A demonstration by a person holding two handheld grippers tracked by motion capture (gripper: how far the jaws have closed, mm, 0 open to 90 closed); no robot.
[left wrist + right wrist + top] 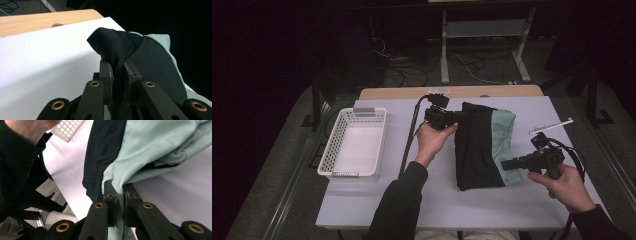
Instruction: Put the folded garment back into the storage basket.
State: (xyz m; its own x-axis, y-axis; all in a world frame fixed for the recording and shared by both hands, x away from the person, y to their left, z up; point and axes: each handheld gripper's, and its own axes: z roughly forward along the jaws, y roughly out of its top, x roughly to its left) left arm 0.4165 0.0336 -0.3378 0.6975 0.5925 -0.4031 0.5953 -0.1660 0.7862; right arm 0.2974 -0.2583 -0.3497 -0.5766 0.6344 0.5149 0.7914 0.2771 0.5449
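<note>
- Your right gripper [506, 164], nearest you, has its jaws pinched on the mint-green edge of the garment [482, 145].
- Your left gripper [462, 115], farther off, is clamped on a black corner at the far end.
- The garment lies folded on the white table [377, 200], right of the basket [354, 144]; its long axis runs away from you.
- You seem to be lifting one edge for a fold; next, carry both corners across together, keeping the edge taut.
</note>
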